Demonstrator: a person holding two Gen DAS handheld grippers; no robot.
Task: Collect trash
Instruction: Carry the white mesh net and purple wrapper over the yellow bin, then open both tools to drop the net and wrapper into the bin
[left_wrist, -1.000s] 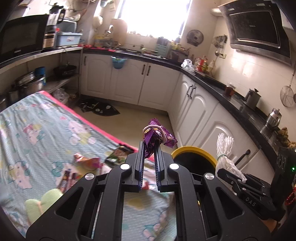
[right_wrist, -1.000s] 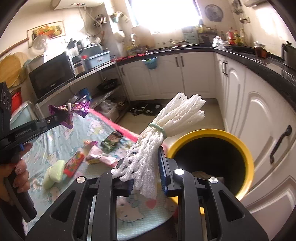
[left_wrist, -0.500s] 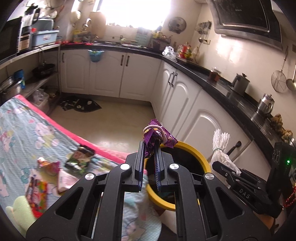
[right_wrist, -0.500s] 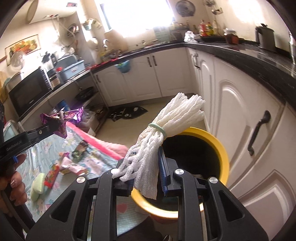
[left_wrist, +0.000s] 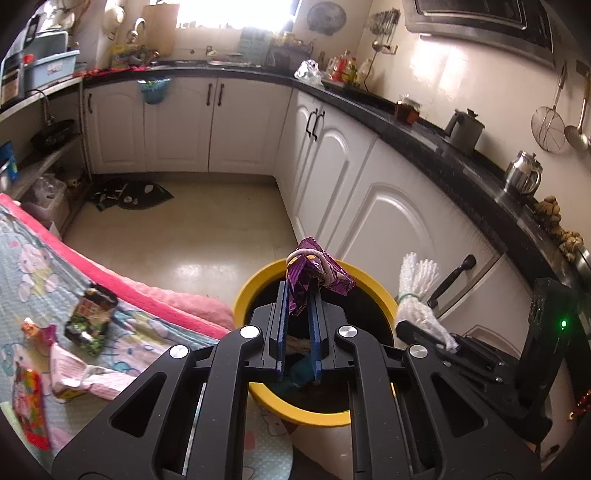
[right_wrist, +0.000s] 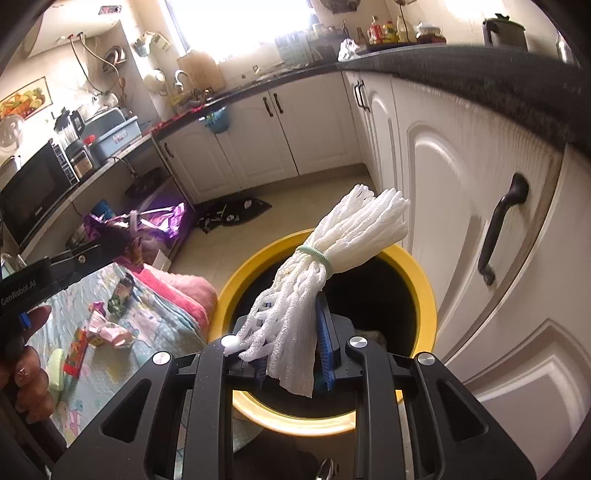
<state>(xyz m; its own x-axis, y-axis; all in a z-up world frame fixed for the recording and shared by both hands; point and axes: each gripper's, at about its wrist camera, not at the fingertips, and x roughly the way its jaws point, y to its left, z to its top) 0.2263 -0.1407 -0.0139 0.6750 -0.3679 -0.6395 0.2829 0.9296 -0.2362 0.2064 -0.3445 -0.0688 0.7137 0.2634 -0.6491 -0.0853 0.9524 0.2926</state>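
Both grippers have swung over the bin (left_wrist: 258, 284) since the earlier frames: a second ago its yellow rim sat low and right in the left wrist view, and now it fills the centre under the fingers. The table (left_wrist: 155, 328) has slid to the lower left.

The left gripper (left_wrist: 298, 295) is nearly closed, pinching the purple wrapper (left_wrist: 314, 273), which stands above the bin mouth at frame centre. The right gripper (right_wrist: 291, 332) is narrow too, clamped on the white foam net (right_wrist: 332, 243), whose free end fans out to the upper right, across the far rim of the bin.

Risks, as I judge them:
- The net is long and light; if it is let go while it leans over the rim, it may catch on the edge or tip out toward the cabinet (right_wrist: 461, 206).
- The wrapper is thin and crumpled, so it could cling to a pad instead of dropping.
- The two grippers sit close together above one opening and could knock each other.

More wrappers (left_wrist: 88, 317) lie on the table at lower left, not yet collected.
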